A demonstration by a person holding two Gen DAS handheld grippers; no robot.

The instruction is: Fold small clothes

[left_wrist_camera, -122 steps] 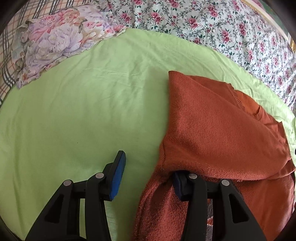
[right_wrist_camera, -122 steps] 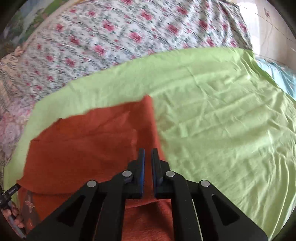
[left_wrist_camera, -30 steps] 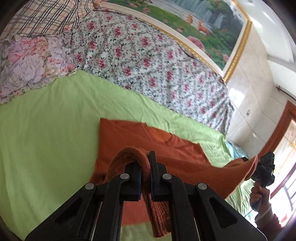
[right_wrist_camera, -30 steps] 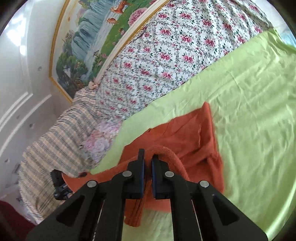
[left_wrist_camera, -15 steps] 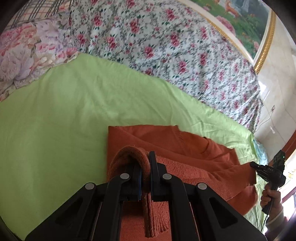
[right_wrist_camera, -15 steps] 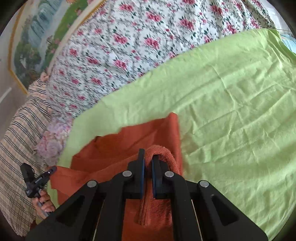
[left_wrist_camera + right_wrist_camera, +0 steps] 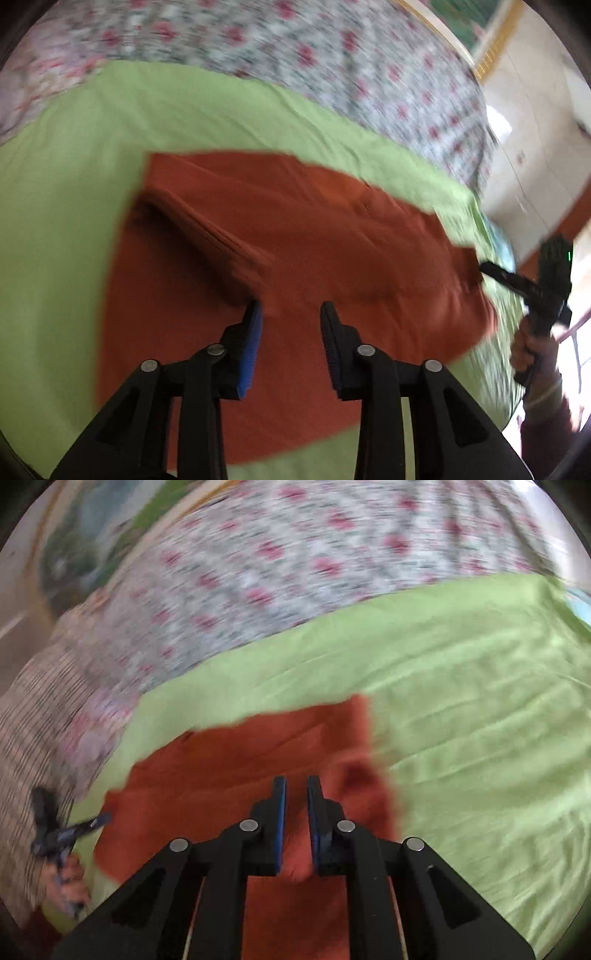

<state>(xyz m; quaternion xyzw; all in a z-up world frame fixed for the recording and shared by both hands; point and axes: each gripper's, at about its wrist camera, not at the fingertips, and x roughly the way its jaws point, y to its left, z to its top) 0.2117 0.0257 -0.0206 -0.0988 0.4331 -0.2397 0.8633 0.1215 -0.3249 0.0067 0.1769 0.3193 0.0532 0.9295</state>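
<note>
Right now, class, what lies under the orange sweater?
The orange sweater lies on a light green sheet, which shows all around it. Whatever is under its folded layers is covered.

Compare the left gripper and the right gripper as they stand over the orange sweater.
The left gripper has just opened to a wide gap; the right gripper has just opened only to a narrow slit. The left gripper sits by a raised fold of the orange sweater; the right gripper sits near the sweater's edge beside bare green sheet. Both are black with blue pads, above the sweater, gripping nothing.
</note>
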